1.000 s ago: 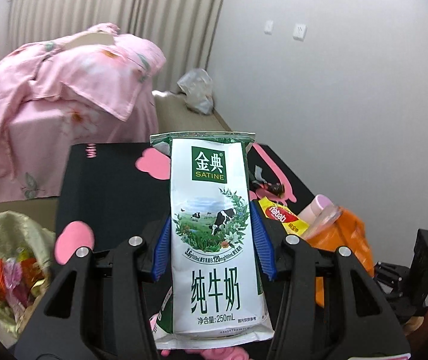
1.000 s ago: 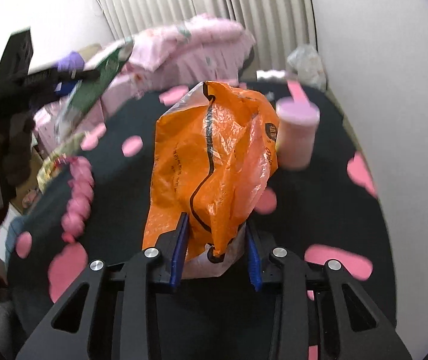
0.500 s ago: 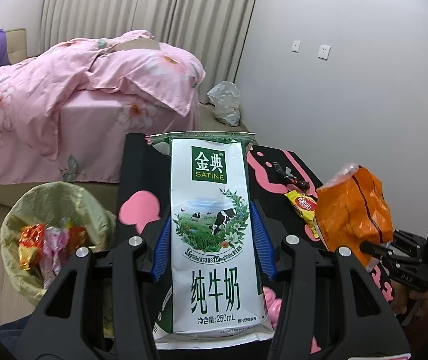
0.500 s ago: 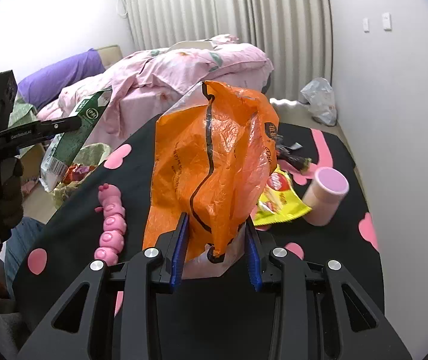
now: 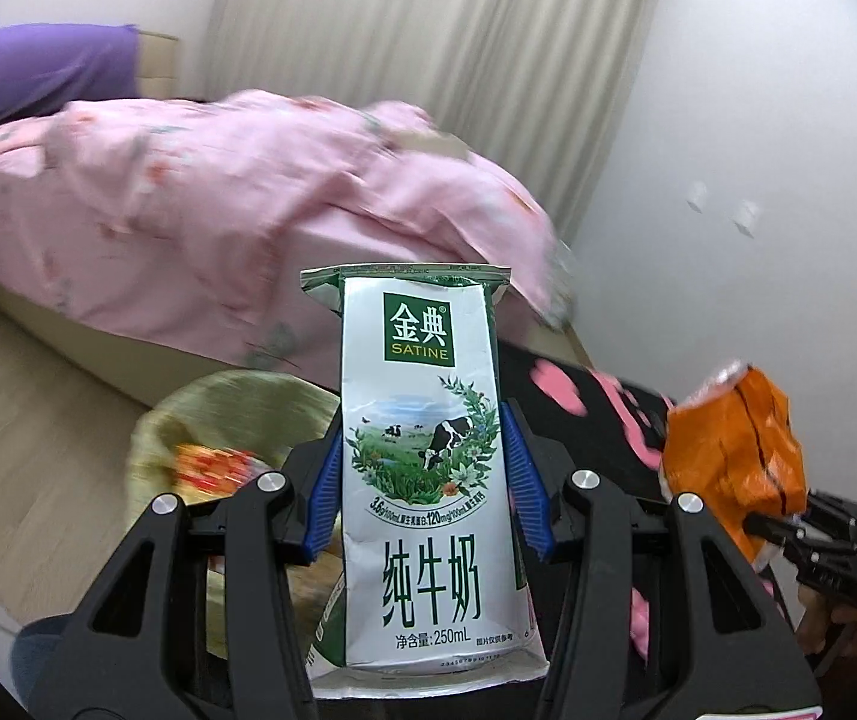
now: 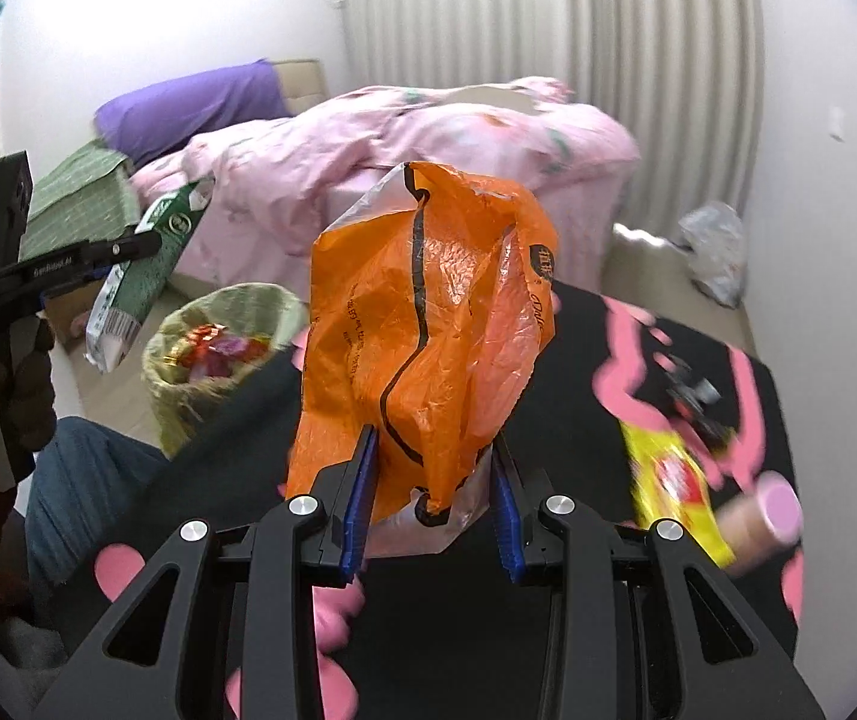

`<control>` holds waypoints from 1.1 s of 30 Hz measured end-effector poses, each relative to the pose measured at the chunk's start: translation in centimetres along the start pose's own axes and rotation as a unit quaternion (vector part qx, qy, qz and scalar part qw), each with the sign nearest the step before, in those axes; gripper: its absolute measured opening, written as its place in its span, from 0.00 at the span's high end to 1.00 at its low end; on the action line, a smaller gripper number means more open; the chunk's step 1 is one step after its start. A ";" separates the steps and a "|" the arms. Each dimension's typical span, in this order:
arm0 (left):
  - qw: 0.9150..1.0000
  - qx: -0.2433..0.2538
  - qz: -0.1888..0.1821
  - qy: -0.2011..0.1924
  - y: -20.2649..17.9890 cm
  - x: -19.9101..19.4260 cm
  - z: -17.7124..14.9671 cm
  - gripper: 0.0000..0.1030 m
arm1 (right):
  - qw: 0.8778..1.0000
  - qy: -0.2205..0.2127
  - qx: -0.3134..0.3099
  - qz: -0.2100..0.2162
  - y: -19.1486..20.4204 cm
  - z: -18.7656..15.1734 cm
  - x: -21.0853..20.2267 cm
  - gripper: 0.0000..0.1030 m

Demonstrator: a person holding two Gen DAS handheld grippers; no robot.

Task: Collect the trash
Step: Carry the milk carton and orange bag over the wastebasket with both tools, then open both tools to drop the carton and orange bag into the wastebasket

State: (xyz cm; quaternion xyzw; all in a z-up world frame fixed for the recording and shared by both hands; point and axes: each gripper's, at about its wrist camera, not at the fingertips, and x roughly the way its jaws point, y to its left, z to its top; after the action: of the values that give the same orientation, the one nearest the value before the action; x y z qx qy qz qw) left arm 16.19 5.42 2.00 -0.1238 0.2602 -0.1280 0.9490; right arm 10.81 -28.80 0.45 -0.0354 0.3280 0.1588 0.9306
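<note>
My left gripper (image 5: 422,486) is shut on a white and green milk carton (image 5: 425,462), held upright above the edge of the black table. It shows in the right wrist view (image 6: 146,276) at far left. My right gripper (image 6: 431,498) is shut on a crumpled orange plastic bag (image 6: 428,324), which also shows in the left wrist view (image 5: 728,456). A green-lined trash bin (image 5: 230,420) with colourful wrappers stands on the floor below and left of the carton; it also shows in the right wrist view (image 6: 218,348).
The black table with pink shapes (image 6: 578,396) holds a yellow snack packet (image 6: 674,480), a pink-lidded cup (image 6: 758,510) and a small dark wrapper (image 6: 692,390). A bed with a pink quilt (image 5: 218,192) stands behind. A grey bag (image 6: 716,252) lies by the wall.
Both grippers have swung left toward the trash bin with their loads. The bin has come closer to the carton in the left wrist view; the table items have slid right.
</note>
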 end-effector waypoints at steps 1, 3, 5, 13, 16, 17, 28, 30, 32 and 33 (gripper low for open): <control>1.000 -0.011 0.013 -0.014 1.2 -0.6 0.5 0.56 | 1.000 0.002 -0.009 0.011 0.8 1.1 0.9 0.68; 0.998 -0.023 0.035 -0.041 3.1 -1.5 1.1 0.56 | 0.999 0.008 -0.019 0.037 2.4 3.0 2.9 0.68; 0.995 -0.032 0.060 -0.070 5.0 -2.0 1.5 0.56 | 0.998 0.015 -0.026 0.054 3.6 4.3 4.4 0.68; 0.987 -0.132 0.046 -0.084 11.0 1.2 0.7 0.56 | 0.990 0.057 -0.084 0.094 9.8 8.7 12.4 0.68; 0.988 -0.135 0.046 -0.057 11.7 4.9 0.4 0.56 | 0.990 0.060 -0.100 0.081 10.6 9.3 14.2 0.68; 0.989 -0.128 0.053 -0.047 11.8 6.5 0.1 0.56 | 0.990 0.061 -0.103 0.077 10.7 9.4 14.6 0.68; 0.988 -0.110 0.088 0.058 11.6 10.8 -4.3 0.55 | 0.987 0.077 -0.115 0.077 10.3 10.4 19.2 0.68; 0.989 -0.102 0.086 0.068 11.0 10.1 -4.8 0.55 | 0.986 0.081 -0.117 0.086 10.4 10.6 19.8 0.68; 0.989 -0.094 0.085 0.073 10.6 9.4 -5.0 0.55 | 0.984 0.091 -0.118 0.102 10.7 10.6 20.4 0.68; 0.989 -0.096 0.083 0.076 10.7 9.1 -5.1 0.55 | 0.981 0.100 -0.121 0.114 11.1 10.6 21.0 0.68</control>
State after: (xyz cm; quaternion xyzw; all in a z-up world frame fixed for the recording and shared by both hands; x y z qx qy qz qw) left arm 22.97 11.79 -9.69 -0.1825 0.3523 -0.0322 0.9173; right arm 29.03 -10.75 -3.86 -0.1255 0.3995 0.2980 0.8578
